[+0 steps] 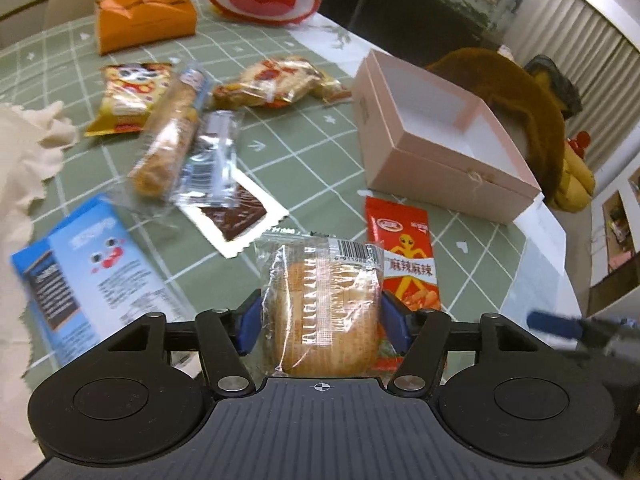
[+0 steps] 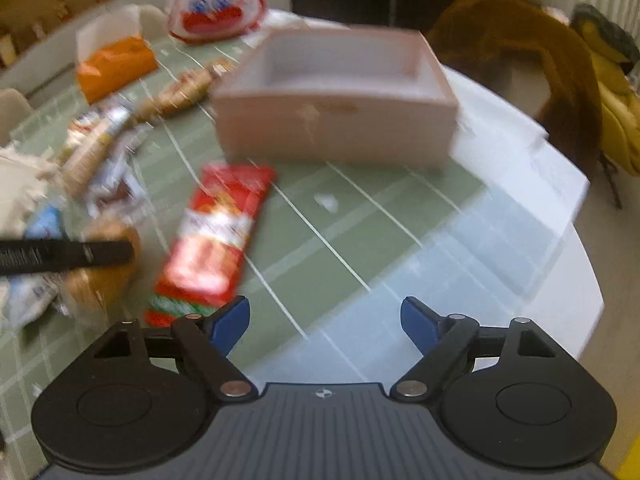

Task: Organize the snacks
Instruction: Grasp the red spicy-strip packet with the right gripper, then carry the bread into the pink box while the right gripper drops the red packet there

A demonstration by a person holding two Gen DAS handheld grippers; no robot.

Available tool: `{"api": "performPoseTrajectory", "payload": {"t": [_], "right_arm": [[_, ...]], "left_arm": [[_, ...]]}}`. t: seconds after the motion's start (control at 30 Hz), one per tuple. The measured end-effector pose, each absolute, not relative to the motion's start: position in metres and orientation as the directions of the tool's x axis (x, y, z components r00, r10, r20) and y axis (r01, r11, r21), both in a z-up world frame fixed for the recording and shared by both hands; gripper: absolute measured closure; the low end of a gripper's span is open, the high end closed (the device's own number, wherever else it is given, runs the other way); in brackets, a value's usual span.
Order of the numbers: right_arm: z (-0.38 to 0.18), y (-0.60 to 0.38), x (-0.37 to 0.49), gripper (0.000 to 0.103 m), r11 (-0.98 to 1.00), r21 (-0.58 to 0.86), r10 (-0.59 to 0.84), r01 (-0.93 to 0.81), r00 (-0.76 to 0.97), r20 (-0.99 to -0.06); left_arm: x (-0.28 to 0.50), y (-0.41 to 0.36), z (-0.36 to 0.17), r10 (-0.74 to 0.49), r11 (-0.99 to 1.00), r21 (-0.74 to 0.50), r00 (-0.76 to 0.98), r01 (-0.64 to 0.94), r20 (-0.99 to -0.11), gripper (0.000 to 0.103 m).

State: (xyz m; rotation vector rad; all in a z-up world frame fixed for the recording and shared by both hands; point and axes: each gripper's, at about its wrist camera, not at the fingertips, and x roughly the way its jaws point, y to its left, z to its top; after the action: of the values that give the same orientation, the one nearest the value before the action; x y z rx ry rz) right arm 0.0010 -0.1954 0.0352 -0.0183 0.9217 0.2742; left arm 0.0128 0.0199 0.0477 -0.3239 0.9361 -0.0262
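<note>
Home dining room: tablecloth, curtains

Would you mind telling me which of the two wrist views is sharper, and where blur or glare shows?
Left wrist view: mostly sharp, barcode legible on the wrapped bun; blue box at left edge smeared; glare on its wrapper. Right wrist view: motion-blurred throughout, pink box and red snack packet streaked.

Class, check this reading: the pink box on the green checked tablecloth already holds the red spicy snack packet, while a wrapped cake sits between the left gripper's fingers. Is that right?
Not quite. The pink box is empty; the red spicy snack packet lies on the tablecloth in front of it, as the left wrist view shows. The wrapped cake is indeed between the left gripper fingers.
</note>
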Motion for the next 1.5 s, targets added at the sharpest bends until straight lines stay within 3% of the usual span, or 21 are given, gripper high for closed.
{"api": "performPoseTrajectory", "payload": {"t": [0.27, 0.37, 0.53, 0.6, 0.67, 1.07, 1.5], "right_arm": [[0.045, -0.148, 0.036, 0.021, 0.934, 0.137, 0.306, -0.329, 0.543, -0.782], [0.039, -0.134, 0.051, 0.032, 0.926, 0.133, 0.309, -0.353, 0.507, -0.805], [0.027, -0.122, 0.060, 0.035, 0.920, 0.126, 0.300, -0.371, 0.459, -0.836], [0.028, -0.124, 0.056, 0.050, 0.914, 0.135, 0.312, -0.381, 0.451, -0.836], [0.029, -0.128, 0.050, 0.051, 0.908, 0.131, 0.314, -0.399, 0.438, -0.842], [0.017, -0.196, 0.016, 0.051, 0.932, 0.126, 0.282, -0.339, 0.464, -0.840], [0.010, -0.213, 0.008, 0.033, 0.932, 0.149, 0.309, -0.330, 0.514, -0.800]], "left_arm": [[-0.007, 0.032, 0.051, -0.134, 0.944, -0.288, 0.609, -0.163, -0.782, 0.037], [-0.010, 0.032, 0.050, -0.134, 0.943, -0.290, 0.614, -0.163, -0.778, 0.037], [-0.010, 0.031, 0.048, -0.144, 0.943, -0.295, 0.610, -0.154, -0.779, 0.038], [-0.009, 0.031, 0.047, -0.151, 0.941, -0.302, 0.607, -0.154, -0.780, 0.038], [-0.008, 0.030, 0.046, -0.164, 0.938, -0.313, 0.604, -0.149, -0.780, 0.038], [-0.003, 0.005, 0.043, -0.199, 0.947, -0.307, 0.570, -0.098, -0.797, 0.038], [-0.006, -0.032, 0.052, -0.140, 0.977, -0.205, 0.544, -0.061, -0.827, 0.038]]}}
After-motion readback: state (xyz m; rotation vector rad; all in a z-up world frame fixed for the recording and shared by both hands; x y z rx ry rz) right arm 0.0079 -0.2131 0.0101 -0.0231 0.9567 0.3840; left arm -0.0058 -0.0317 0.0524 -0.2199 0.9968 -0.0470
